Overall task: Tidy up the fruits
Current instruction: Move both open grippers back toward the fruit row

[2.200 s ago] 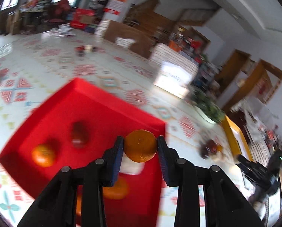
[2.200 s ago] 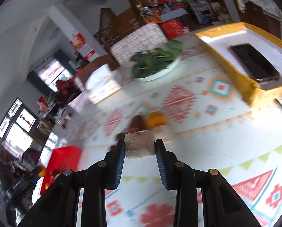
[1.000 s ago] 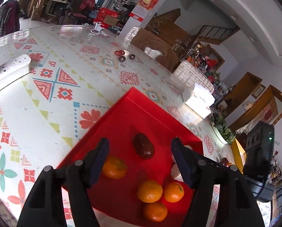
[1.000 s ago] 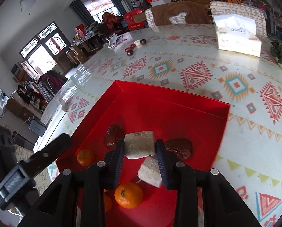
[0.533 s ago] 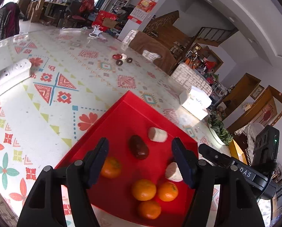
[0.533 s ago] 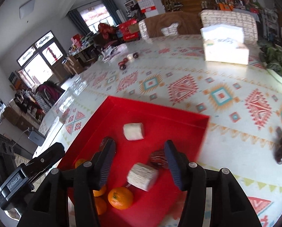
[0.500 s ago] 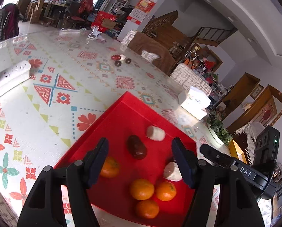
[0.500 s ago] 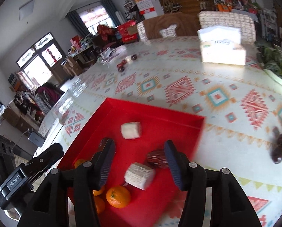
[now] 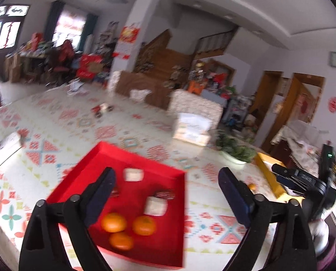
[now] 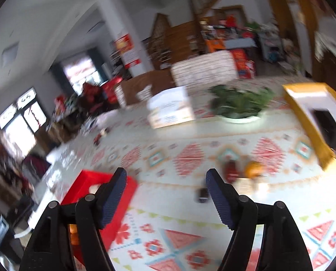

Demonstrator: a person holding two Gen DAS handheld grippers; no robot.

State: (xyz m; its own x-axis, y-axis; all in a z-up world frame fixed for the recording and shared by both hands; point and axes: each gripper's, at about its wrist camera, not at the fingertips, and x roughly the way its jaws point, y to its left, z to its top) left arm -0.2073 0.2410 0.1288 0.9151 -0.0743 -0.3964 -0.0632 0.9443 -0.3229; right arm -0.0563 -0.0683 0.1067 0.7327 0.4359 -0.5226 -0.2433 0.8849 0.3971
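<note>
Both pictures are blurred by motion. In the left wrist view the left tongs (image 9: pixel 165 185) are opening, jaws wide apart with nothing gripped between them. Behind them, at lower centre, the red tray (image 9: pixel 95 155) sits on the patterned table (image 9: pixel 131 122). Three oranges (image 9: pixel 113 222) cluster at its near end, a pale chunk (image 9: pixel 156 206) just beyond them, a second pale chunk (image 9: pixel 133 174) near the far wall, and a dark fruit (image 9: pixel 165 194) between the chunks. The right tongs (image 9: pixel 287 178) show at the right edge.

In the right wrist view the right tongs (image 10: pixel 165 181) are also opening and empty. The tray (image 10: pixel 86 176) lies at lower left. An orange (image 10: pixel 253 169) and a dark red fruit (image 10: pixel 231 169) lie loose on the table (image 10: pixel 190 203), right of centre, near a yellow box (image 10: pixel 307 117). A bowl of greens (image 10: pixel 237 103) stands beyond them.
</note>
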